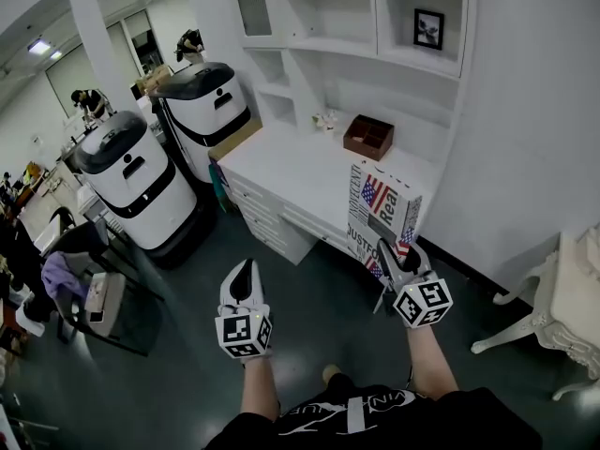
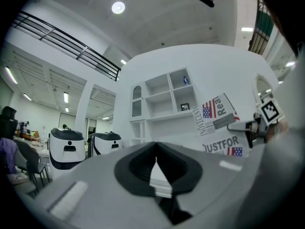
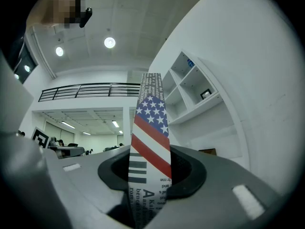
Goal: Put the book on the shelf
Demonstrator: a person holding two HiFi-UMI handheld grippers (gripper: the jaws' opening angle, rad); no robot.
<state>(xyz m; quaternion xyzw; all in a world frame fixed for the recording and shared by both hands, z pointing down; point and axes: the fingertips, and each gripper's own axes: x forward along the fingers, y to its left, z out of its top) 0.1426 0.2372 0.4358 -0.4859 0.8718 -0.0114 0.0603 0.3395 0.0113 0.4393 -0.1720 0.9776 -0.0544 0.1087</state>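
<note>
Gripping the flag-printed book [image 1: 380, 209] by its lower edge, the right gripper [image 1: 384, 248] holds it upright by the white desk [image 1: 300, 172], well short of the shelf [image 1: 330, 41], while the left gripper [image 1: 246, 268] hangs closed and empty, so the placing itself looks wholly undone

Cool, even light falls from round ceiling lamps [image 3: 109, 43]. The white desk [image 1: 309, 172] glares a little, while the dark floor [image 1: 319, 317] stays dim. Both gripper views bend hard and blacken at the corners. The book [image 3: 150, 147] reads sharp; the nearest foreground looks soft.
</note>
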